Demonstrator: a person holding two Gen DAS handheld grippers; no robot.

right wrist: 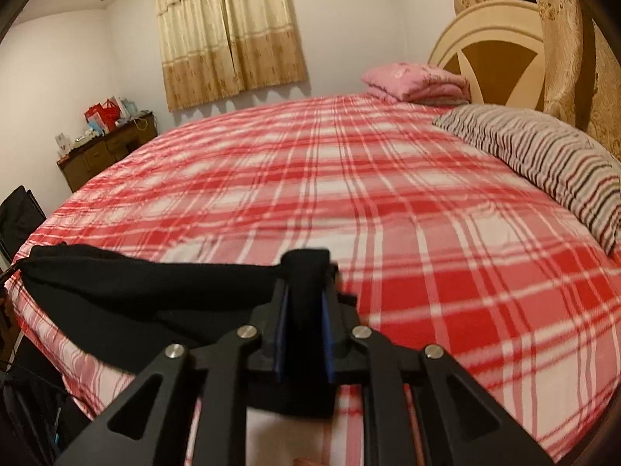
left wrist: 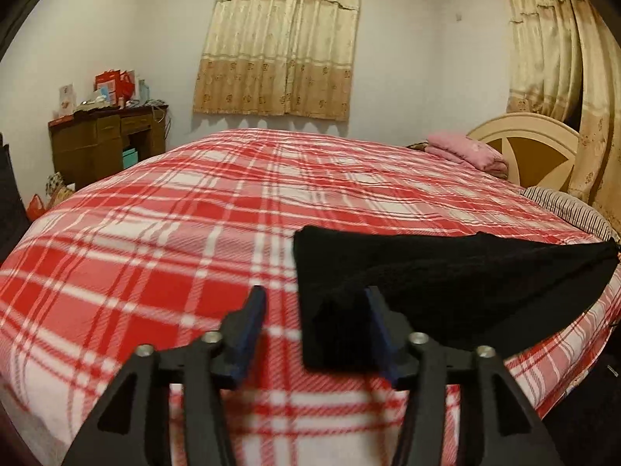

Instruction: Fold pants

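Black pants (left wrist: 465,272) hang in a band above the near edge of the bed with its red plaid blanket (left wrist: 155,233). My left gripper (left wrist: 314,295) is open, its jaws wide apart. One end of the pants drapes over its right finger (left wrist: 378,330) and the left finger (left wrist: 252,318) is bare. In the right wrist view the pants (right wrist: 136,287) stretch away to the left. My right gripper (right wrist: 306,272) is shut on a thick fold of them that fills the gap between its blue pads, over the blanket (right wrist: 388,194).
A striped pillow (right wrist: 543,155) and a folded pink quilt (right wrist: 415,81) lie by the round headboard (right wrist: 493,50) at the right. A wooden desk (left wrist: 104,139) with boxes and bags stands against the far left wall. Something dark (right wrist: 15,213) stands beside the bed's left edge.
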